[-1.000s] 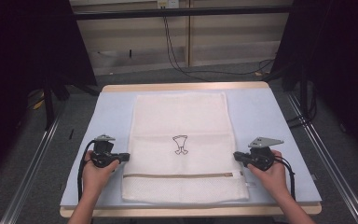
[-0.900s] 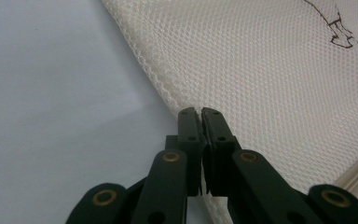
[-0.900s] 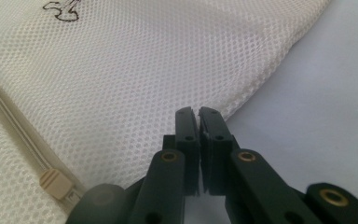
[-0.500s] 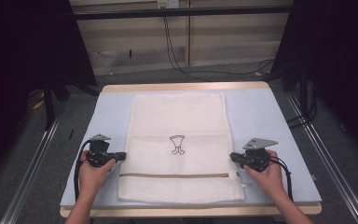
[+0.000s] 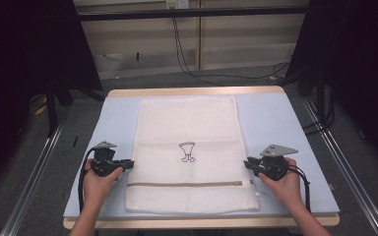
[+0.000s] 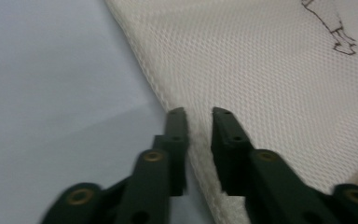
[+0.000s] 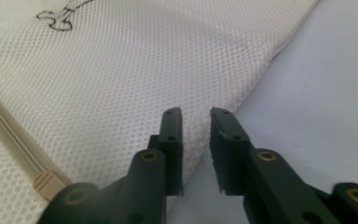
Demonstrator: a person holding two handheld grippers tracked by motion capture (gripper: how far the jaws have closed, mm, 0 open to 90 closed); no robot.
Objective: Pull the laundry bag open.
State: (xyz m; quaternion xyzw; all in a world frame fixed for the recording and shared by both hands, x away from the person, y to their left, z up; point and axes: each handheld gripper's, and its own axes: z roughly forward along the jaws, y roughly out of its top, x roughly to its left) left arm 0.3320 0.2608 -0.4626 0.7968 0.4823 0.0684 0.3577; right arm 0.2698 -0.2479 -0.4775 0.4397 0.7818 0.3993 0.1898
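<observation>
The high view takes in the whole table [image 5: 285, 118] with the mesh bag [image 5: 187, 123] flat at center, while each gripper view shows a bag edge between just-opened jaws of the left gripper [image 6: 198, 114] and right gripper [image 7: 196, 112].

Both forearms come in from the near edge, roughly level with each other and well apart. The left hand [image 5: 98, 179] grips the left hand-held gripper [image 5: 128, 163], which points inward to the right, low over the surface. The right hand [image 5: 286, 178] grips the right hand-held gripper [image 5: 247, 162], which points inward to the left, mirroring it. On each, the jaws have just been opening and now stand a narrow gap apart, pressing on nothing. A black cable loops back along each wrist.
</observation>
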